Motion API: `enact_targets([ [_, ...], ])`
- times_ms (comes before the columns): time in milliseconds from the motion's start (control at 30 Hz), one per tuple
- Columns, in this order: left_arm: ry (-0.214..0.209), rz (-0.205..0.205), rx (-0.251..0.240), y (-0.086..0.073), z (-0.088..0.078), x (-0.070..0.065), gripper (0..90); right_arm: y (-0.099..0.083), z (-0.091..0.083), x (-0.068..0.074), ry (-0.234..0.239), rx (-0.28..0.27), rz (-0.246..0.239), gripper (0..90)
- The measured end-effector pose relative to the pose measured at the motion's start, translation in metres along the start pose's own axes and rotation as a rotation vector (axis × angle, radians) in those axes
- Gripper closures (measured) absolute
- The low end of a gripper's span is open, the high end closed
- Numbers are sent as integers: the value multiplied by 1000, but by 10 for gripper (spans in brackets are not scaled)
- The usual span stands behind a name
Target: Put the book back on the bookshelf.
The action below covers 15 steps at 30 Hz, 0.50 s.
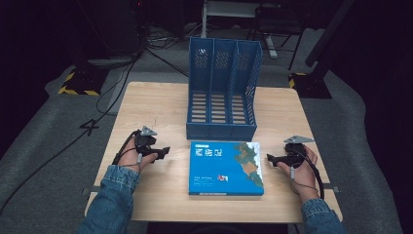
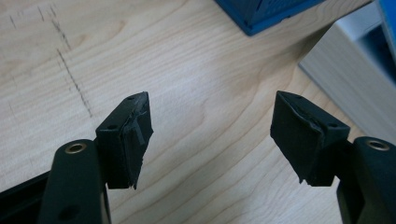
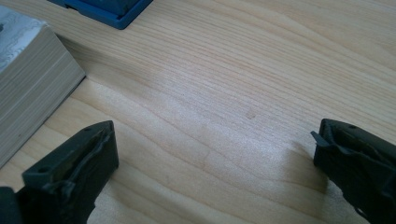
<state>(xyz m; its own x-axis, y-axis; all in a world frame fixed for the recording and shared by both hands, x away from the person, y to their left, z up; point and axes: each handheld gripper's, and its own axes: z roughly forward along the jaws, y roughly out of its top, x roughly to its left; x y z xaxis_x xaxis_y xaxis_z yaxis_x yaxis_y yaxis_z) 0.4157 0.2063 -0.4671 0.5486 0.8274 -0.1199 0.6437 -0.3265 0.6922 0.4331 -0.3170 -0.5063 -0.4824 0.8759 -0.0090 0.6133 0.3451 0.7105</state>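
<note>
Book (image 1: 226,167) flat on bench (image 1: 160,105), just in front of blue rack (image 1: 221,90). Left hand-held gripper (image 1: 164,152) just left of book, jaws wide, nothing between. Right hand-held gripper (image 1: 271,159) close by book's right edge, jaws wide, gripping nothing.

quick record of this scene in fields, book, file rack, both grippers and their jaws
surface: wooden table
book: blue-covered book lying flat near the front edge, between the two grippers
rack: blue file rack with three slots, upright just behind the book, slots bare
left gripper: left gripper beside the book, apart from it, jaws open with nothing between
right gripper: right gripper close to the book's other side, jaws open with nothing between
</note>
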Motion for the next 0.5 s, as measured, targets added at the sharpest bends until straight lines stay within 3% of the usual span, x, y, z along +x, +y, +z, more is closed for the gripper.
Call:
enact_targets([
  [67, -27, 2, -15, 4, -2, -4, 301, 0, 0, 0, 0, 0, 0, 1],
  [167, -54, 43, -31, 10, -3, -18, 312, 0, 0, 0, 2, 0, -1, 1],
  [267, -108, 41, -54, 15, -5, -31, 317, 0, 0, 1, 7, 1, -4, 1],
  [300, -108, 41, -54, 15, -5, -31, 316, 0, 0, 1, 7, 1, -4, 1],
  [333, -144, 48, -66, 18, -6, -39, 317, 0, 0, 1, 11, 0, -7, 1],
  [367, -144, 48, -66, 18, -6, -39, 318, 0, 0, 1, 11, 0, -7, 1],
  [433, -229, 52, -85, 21, -8, -50, 320, 0, 0, 1, 14, 0, -10, 1],
  [500, -240, 53, -85, 22, -9, -52, 322, 0, 0, 1, 15, -1, -13, 1],
])
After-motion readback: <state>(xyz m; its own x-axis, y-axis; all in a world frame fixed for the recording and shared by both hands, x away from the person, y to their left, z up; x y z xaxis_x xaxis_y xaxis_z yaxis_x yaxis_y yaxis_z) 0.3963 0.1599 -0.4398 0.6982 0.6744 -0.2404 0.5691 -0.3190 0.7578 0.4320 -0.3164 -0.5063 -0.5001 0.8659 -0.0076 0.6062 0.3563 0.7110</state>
